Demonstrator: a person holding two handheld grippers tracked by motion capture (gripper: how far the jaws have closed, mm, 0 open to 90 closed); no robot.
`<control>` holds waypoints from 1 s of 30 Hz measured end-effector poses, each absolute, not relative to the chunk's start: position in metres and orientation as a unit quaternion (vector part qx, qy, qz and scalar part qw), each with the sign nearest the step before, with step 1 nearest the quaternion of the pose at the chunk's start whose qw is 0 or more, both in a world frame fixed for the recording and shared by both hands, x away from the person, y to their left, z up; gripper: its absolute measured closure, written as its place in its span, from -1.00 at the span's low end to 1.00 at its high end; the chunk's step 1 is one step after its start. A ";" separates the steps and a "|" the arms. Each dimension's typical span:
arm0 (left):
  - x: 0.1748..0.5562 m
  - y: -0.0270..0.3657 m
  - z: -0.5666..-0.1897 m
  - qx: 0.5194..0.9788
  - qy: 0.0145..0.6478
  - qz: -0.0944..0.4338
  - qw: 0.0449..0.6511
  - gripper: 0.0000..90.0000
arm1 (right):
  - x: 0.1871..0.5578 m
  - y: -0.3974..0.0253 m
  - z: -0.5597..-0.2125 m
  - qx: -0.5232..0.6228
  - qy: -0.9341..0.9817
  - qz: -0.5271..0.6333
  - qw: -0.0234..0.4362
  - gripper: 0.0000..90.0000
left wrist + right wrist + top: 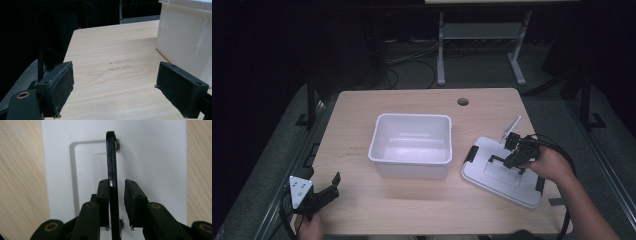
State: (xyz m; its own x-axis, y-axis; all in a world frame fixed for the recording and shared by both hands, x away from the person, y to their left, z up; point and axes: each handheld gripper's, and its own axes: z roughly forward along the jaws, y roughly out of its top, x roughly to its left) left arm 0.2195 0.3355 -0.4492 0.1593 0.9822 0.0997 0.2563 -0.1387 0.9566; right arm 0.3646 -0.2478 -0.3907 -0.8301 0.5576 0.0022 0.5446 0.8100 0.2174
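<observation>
High view. A white bin [412, 145] stands open at the centre of the wooden table [362, 210], nothing visible inside it. Its white lid [492, 177] lies flat on the table at about four o'clock from the bin, just beside it and apart from its rim. The lid's black handle [504, 161] is raised, and the right gripper [513, 159] sits over it, held by the person's right hand [552, 165]. The left gripper [329, 186] is at about eight o'clock from the bin, near the table's front edge and well apart from both bin and lid.

Left gripper view. The jaws stand wide apart with only bare table between them. The bin wall [185, 40] rises at two o'clock, clear of the jaws. This gripper has hold of nothing.

Right gripper view. The handle [111, 170] stands edge-on, running toward twelve o'clock between the jaws. The jaws are nearly closed: the left pad lies against the handle, while a narrow gap remains at the right pad. The lid surface [155, 150] lies flat beneath.

Assessment. The work appears to be fitting the lid onto the bin. The approach to the handle is done and the grasp is near complete. Closing fully, lifting, carrying to ten o'clock and seating the lid remain.
</observation>
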 end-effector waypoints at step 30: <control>0.220 0.337 -0.449 0.623 0.498 0.415 0.437 -0.70 | 0.375 -0.250 -0.389 0.277 0.956 0.090 0.020 0.80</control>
State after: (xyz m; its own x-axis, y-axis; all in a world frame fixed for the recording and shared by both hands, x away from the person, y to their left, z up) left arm 0.2196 0.3371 -0.4495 0.1591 0.9838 0.0822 0.2576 -0.1218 0.9586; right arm 0.3745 -0.2497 -0.3893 -0.8453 0.5342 0.0120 0.5271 0.8300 0.1826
